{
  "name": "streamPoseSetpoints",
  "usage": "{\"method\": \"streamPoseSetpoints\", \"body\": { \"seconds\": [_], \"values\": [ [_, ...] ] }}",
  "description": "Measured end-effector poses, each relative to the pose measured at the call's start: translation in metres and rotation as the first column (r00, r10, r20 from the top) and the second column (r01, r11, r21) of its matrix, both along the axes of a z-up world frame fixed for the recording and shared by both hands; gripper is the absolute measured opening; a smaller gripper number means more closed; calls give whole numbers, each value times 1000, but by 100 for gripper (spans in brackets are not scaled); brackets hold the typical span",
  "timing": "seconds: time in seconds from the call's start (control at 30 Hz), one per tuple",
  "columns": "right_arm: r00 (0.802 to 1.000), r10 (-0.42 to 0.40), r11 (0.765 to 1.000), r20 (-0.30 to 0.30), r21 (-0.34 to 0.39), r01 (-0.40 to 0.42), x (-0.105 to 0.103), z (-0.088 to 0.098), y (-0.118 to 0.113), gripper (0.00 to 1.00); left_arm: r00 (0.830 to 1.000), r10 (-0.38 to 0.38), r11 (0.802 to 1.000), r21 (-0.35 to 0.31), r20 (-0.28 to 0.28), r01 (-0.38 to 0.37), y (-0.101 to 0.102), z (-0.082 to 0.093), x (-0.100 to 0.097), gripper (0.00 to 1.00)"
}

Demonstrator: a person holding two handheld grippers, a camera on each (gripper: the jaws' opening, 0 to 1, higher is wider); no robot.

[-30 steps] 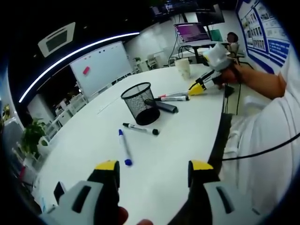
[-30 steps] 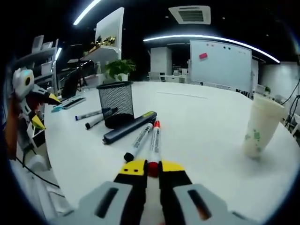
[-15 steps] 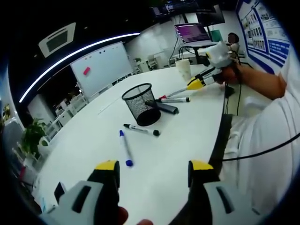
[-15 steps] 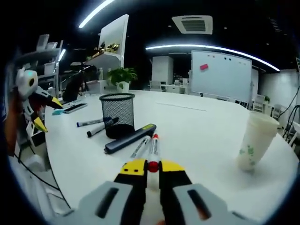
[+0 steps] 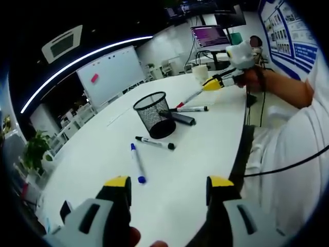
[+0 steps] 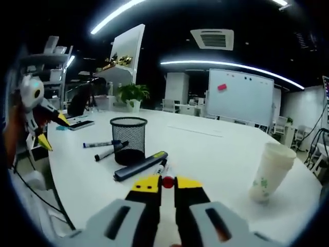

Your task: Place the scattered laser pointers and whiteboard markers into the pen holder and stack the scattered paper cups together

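Observation:
The black mesh pen holder (image 5: 154,114) (image 6: 128,139) stands on the white table (image 5: 205,149). My right gripper (image 6: 167,186) (image 5: 212,85) is shut on a red-capped marker (image 6: 167,181) (image 5: 189,98), held in the air and tilted down toward the table. Below it lie a dark laser pointer (image 6: 141,165) (image 5: 178,118) and a black-capped marker (image 6: 161,167) (image 5: 193,109). A blue marker (image 5: 136,162) (image 6: 98,144) and a black marker (image 5: 154,142) (image 6: 109,152) lie beyond the holder. A paper cup (image 6: 270,172) (image 5: 199,73) stands upright. My left gripper (image 5: 169,185) (image 6: 38,121) hangs open above the table's near edge.
A whiteboard (image 5: 110,72) stands past the table's far side. A laptop (image 5: 211,35) sits on a desk behind the cup. A potted plant (image 6: 132,94) stands on the far side. A person's sleeve (image 5: 293,149) runs along the right table edge.
My right gripper has risen with the red marker, lifting it off the table away from the other marker and the laser pointer. The left gripper has stayed still.

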State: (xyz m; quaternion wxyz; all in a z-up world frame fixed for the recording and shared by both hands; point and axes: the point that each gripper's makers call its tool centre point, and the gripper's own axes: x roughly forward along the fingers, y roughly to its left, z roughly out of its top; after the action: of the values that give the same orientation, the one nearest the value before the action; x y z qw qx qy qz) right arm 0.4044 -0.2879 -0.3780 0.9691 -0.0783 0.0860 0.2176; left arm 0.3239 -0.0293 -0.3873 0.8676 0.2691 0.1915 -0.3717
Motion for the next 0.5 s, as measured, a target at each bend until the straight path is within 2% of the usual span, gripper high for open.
{"method": "streamPoseSetpoints", "body": {
  "seconds": [0.5],
  "values": [
    [997,19,1000,79,-8,-18,-2,19,5,10,1000,3,1000,-1,-4,-3,2,-2,0,59]
  ]
}}
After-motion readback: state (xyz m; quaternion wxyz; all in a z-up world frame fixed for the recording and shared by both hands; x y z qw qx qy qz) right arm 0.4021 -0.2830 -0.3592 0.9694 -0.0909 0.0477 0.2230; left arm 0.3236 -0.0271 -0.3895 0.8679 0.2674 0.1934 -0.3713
